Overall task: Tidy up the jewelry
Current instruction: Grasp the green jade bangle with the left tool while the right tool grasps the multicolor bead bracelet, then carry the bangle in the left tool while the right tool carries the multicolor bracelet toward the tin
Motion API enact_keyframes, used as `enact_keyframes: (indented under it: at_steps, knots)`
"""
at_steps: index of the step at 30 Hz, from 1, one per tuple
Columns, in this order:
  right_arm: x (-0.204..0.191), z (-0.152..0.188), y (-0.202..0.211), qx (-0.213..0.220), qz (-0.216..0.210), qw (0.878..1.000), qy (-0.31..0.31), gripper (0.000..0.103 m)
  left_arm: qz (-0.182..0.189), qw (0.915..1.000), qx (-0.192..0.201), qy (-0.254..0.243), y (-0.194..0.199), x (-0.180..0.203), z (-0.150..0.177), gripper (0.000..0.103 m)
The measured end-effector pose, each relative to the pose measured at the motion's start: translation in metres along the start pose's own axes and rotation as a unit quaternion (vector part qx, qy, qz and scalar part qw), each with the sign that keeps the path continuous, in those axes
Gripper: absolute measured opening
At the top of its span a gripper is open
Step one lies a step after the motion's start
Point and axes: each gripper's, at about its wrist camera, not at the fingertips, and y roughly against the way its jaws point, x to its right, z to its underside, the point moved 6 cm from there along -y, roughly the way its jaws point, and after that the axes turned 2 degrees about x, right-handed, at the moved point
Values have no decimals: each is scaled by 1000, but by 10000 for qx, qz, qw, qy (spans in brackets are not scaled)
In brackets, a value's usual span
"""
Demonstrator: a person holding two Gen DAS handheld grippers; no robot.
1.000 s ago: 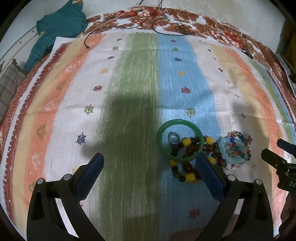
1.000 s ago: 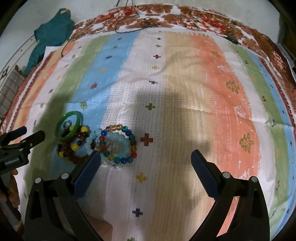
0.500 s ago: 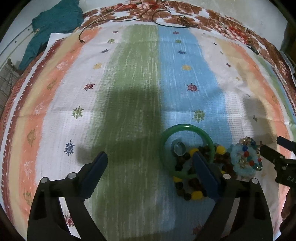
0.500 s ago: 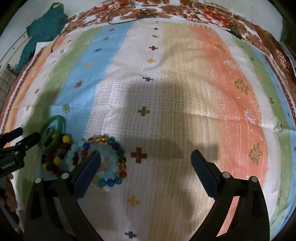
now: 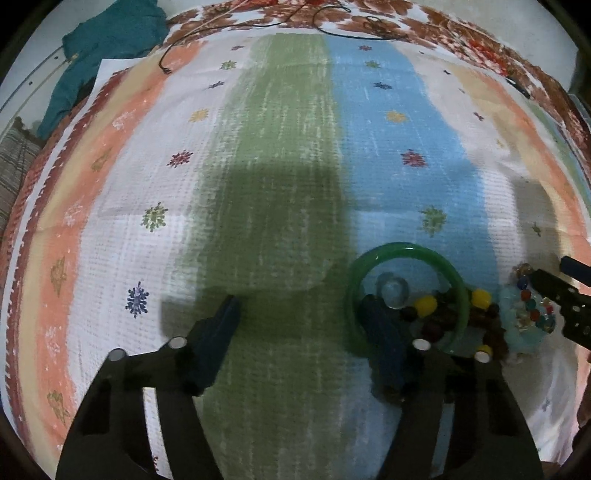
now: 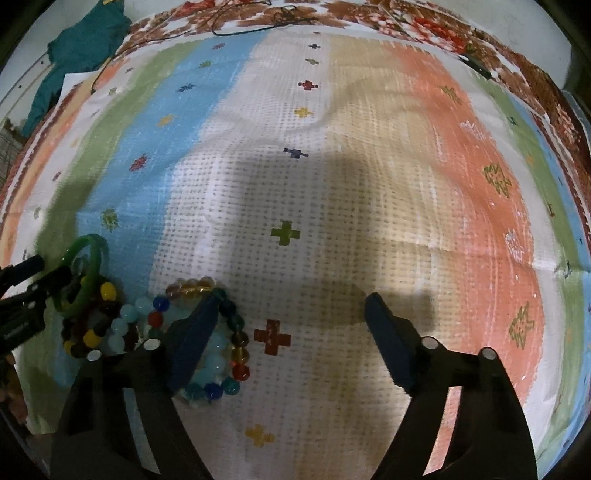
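Observation:
A green bangle [image 5: 406, 254] lies on the striped cloth over a dark bracelet with yellow beads [image 5: 480, 297] and a clear bead [image 5: 392, 291]. A pale blue and multicoloured bead bracelet [image 5: 524, 314] lies to its right. My left gripper [image 5: 299, 306] is open, low over the cloth; its right finger sits inside the bangle. My right gripper [image 6: 291, 302] is open, its left finger over the multicoloured bracelet [image 6: 232, 339]. The bangle [image 6: 86, 280] and the dark bracelet [image 6: 92, 332] show at the far left of the right wrist view.
The striped cloth [image 5: 288, 147] covers a bed with a floral edge [image 5: 406, 22]. A teal garment [image 5: 103, 48] and thin cables [image 5: 332, 29] lie at the far side. The left gripper's tip [image 6: 22, 295] shows in the right wrist view.
Both grippers have moved down and forward toward the jewelry. The left one's right finger now reaches inside the green bangle; the right one's left finger now covers the multicoloured bracelet.

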Motion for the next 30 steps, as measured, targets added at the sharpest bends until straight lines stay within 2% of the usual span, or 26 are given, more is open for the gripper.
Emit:
enact_keyframes:
  at_steps: [2,4,6,7,8,10,17,30]
  knots:
    - [-3,0,1,8,-59,10000,63,66,-28,10000,22,-42,-2,0,0,60]
    - [-4,1,3,7,-125,9999,72,56,-55,9999,40,-98,-1,0,1,49]
    - [-5,1,3,-4,-184,9998,61,32,-82,9999,26,-88,0,-1,1,21]
    - [-6,1,3,-27,-225,9997,76,25,-96,9999,8,-60,1,-3,1,13]
    - [-7,3,2,-65,-186,9998,104,12,-103,9999,-9,-30,1,-4,1,9]
    - [-9,5,2,22,-70,9997,254,11,-40,10000,-22,6,3,-6,2,7]
    - [-3,6,11,71,-183,9997,112,10,31,9999,-4,116,15,-8,4,7]
    - [-7,12,60,411,-375,9984,136,10,243,9991,350,33,66,5,3,7]
